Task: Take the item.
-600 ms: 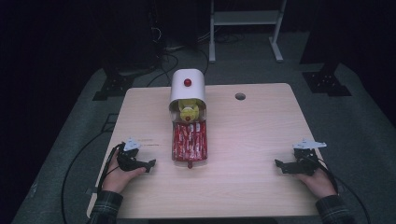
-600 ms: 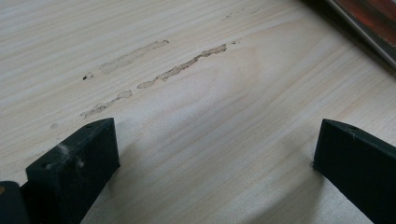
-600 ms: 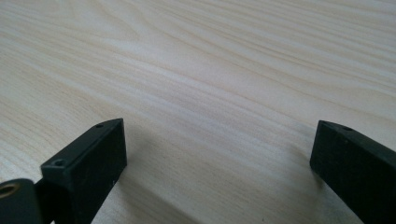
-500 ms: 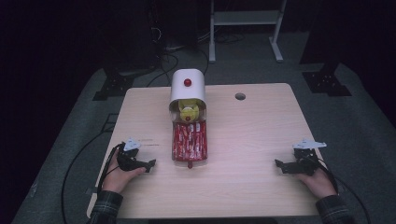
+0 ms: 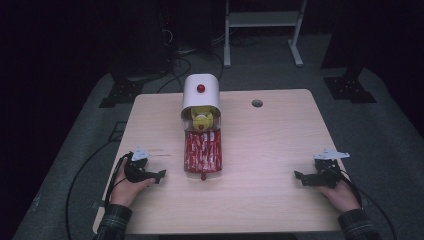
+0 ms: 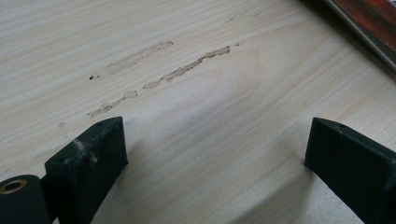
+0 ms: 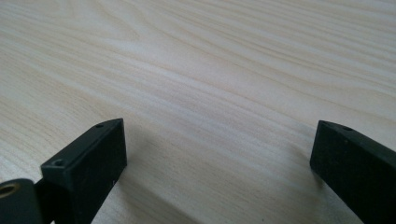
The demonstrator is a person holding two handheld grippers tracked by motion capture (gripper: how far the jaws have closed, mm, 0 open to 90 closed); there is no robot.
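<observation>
Both grippers are resting on the table (image 5: 270, 150), nothing in either. Left gripper (image 5: 159, 175) is sitting at the table's 8 o'clock, jaws spread wide over bare wood in the left gripper view (image 6: 210, 154). Right gripper (image 5: 298, 176) is sitting at 4 o'clock, jaws also spread wide, nothing between them (image 7: 215, 154).

The nearest thing is the red tray (image 5: 202, 151) lying just left of table centre, at 2 o'clock from the left gripper and near it; its corner is showing in the left gripper view (image 6: 369, 21). It is sticking out of a white bin (image 5: 200, 92) with a red knob (image 5: 200, 88) at the table's 12 o'clock, and a yellow toy (image 5: 201, 119) is sitting at the bin's mouth.

Judgement: the tray is looking like thin stiff plastic or card, light, glossy, so probably slippery and sliding easily on wood. Best hold is likely the front rim at 6 o'clock, by the small red tab (image 5: 203, 176), pinching the edge rather than the flat top. The toy is looking soft and light; it could tip if the tray is jerked.
</observation>
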